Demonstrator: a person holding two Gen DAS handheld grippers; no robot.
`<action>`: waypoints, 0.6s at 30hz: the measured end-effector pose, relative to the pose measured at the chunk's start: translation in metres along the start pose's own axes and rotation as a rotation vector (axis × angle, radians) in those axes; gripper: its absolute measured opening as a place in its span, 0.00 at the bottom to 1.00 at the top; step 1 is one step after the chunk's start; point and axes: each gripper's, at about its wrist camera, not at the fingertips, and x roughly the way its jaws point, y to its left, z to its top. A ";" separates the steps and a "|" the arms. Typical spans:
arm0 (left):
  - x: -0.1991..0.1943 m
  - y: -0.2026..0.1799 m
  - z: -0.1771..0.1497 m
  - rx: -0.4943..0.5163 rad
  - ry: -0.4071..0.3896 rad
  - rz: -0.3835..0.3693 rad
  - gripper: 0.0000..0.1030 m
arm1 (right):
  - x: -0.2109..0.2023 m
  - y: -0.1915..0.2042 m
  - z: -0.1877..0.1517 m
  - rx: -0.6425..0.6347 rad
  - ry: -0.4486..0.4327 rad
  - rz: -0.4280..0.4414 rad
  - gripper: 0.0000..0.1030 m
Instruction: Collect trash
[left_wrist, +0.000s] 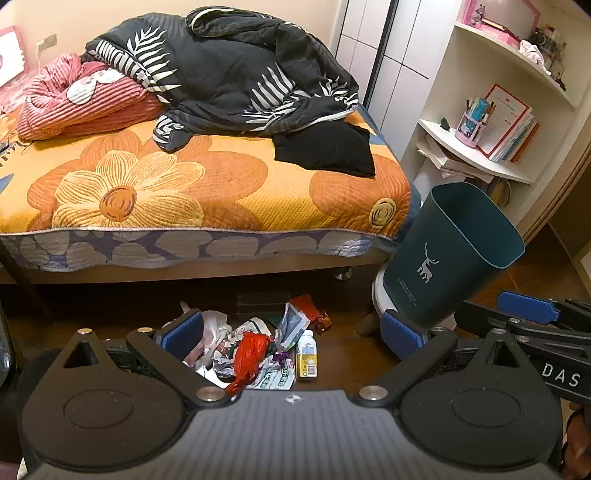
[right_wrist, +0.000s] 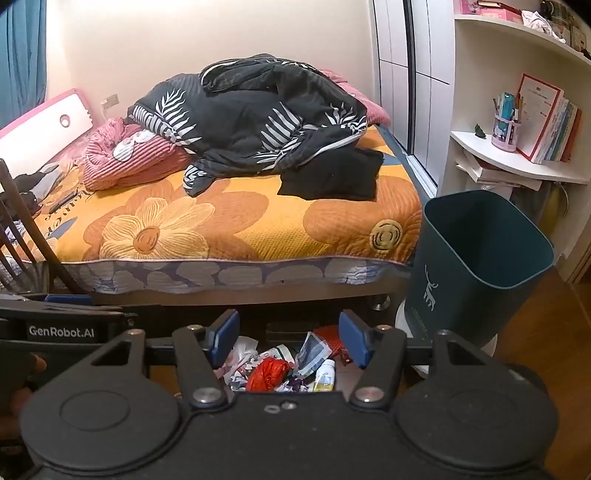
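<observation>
Hand-held gripper left (left_wrist: 291, 334), right (right_wrist: 288, 338): both apart, empty | trash (left_wrist: 258, 350): light, crumpled, soft | grip: red bag (left_wrist: 251, 350) bunch

Matt plastic bin (left_wrist: 436, 258); quilted cloth bedspread (left_wrist: 207, 192); glossy wood floor (left_wrist: 343, 354).

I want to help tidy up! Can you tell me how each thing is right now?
Left gripper: open, holding nothing.
Right gripper: open, holding nothing.
Bin: upright, looks empty.
Trash pile: on the floor, not collected.
Small bottle: lying down.
Dark quilt: crumpled on bed.
</observation>
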 end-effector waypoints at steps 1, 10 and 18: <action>0.001 0.000 0.000 0.000 0.001 -0.001 1.00 | 0.000 0.000 0.000 0.003 0.000 -0.002 0.58; 0.002 -0.001 0.001 -0.001 0.000 -0.002 1.00 | 0.000 0.001 0.000 -0.005 -0.001 0.009 0.58; 0.002 0.000 0.002 -0.003 -0.002 -0.004 1.00 | 0.000 0.002 0.000 -0.004 0.000 0.010 0.58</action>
